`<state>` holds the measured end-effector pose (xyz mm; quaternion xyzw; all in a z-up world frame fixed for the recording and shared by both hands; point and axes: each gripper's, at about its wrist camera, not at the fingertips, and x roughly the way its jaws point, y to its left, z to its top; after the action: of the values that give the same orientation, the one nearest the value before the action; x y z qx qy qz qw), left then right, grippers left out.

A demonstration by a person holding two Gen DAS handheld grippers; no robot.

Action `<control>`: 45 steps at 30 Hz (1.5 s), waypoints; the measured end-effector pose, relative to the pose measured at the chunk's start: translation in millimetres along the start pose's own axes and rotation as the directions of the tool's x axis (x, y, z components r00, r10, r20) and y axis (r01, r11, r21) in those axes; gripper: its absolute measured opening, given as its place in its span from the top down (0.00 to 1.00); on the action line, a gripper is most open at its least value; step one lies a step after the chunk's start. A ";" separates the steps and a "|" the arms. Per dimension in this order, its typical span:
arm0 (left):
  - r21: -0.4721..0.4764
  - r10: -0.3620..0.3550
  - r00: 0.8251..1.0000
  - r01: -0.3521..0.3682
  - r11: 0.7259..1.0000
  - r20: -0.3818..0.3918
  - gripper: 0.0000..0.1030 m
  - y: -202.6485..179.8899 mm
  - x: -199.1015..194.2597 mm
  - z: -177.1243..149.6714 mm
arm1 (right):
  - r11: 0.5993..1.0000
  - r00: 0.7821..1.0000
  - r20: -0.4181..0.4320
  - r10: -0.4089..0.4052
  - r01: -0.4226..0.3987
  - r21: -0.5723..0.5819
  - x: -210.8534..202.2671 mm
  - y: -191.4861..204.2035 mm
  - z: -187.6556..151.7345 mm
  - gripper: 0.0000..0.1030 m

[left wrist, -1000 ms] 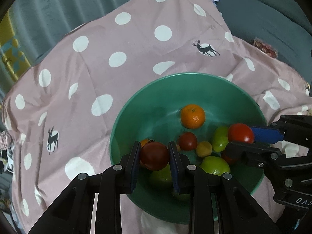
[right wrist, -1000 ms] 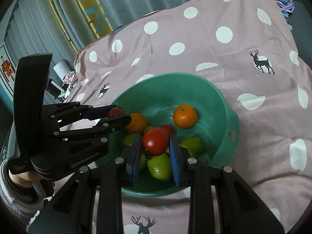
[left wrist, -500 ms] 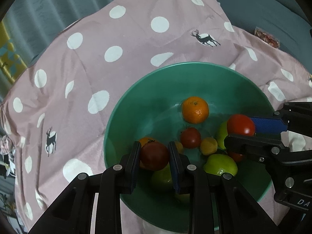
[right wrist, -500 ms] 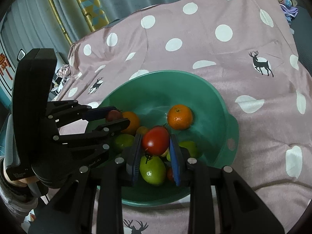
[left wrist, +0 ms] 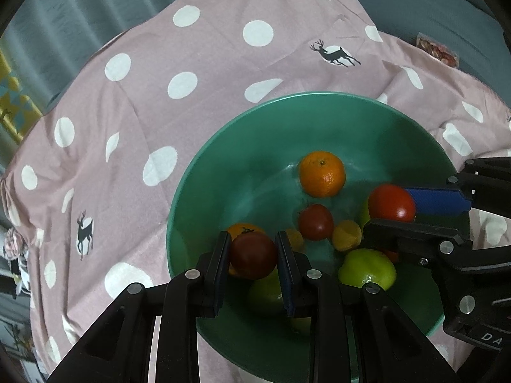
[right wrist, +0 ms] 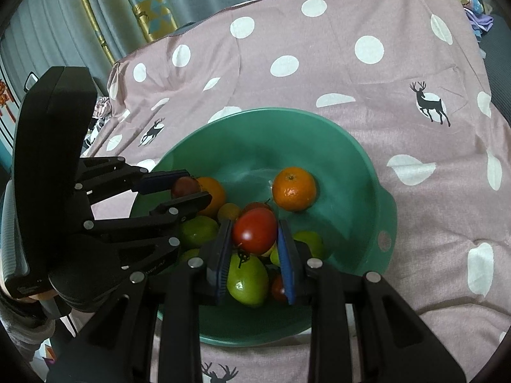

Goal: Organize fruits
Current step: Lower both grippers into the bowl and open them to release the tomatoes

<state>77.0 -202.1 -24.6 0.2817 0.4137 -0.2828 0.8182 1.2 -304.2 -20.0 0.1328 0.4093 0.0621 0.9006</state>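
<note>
1. Right now the left gripper (left wrist: 253, 253) is closed on a dark red tomato (left wrist: 253, 255), which sits squarely between its two fingers, both pads pressed against the fruit's sides.
2. Held this way, the dark tomato hangs over the near-left part of the green bowl (left wrist: 204, 159), above a green fruit (left wrist: 265, 290) and just in front of an orange (left wrist: 244, 228) that is mostly hidden behind it.
3. The right gripper (right wrist: 254, 239) is likewise clamped on a bright red tomato (right wrist: 254, 231), gripped between its blue-padded fingers (right wrist: 285, 255) with the stem end hanging down.
4. That red tomato is over the pile at the near side of the bowl, directly above a green apple (right wrist: 247, 282); whether they touch is hard to tell from here.
5. Loose in the bowl lie a tangerine (left wrist: 322, 174) toward the far side, apart from the rest, a small red tomato (left wrist: 316, 222), a small yellow fruit (left wrist: 346, 236), and more green fruit.
6. The bowl stands on a pink cloth (left wrist: 191, 63) with white dots and deer prints.
7. Both grippers reach in from opposite sides of the bowl, near each other but not touching.
</note>
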 end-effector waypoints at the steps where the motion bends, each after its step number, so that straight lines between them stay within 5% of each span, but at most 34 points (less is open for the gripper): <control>1: 0.003 0.001 1.000 -0.001 1.000 -0.001 0.73 -0.6 0.3 0.1 | 1.000 1.000 -0.002 0.000 0.000 -0.001 0.2 0.4 0.2 0.73; 45: 0.039 0.038 0.999 -0.036 0.999 -0.035 0.73 -5.7 9.4 -2.1 | 0.995 0.998 -0.045 -0.040 0.035 -0.094 7.6 15.0 5.8 0.72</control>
<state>76.6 -206.6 -34.8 0.3101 0.4173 -0.2705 0.8103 10.5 -289.2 -17.5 0.0812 0.4294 0.0673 0.8970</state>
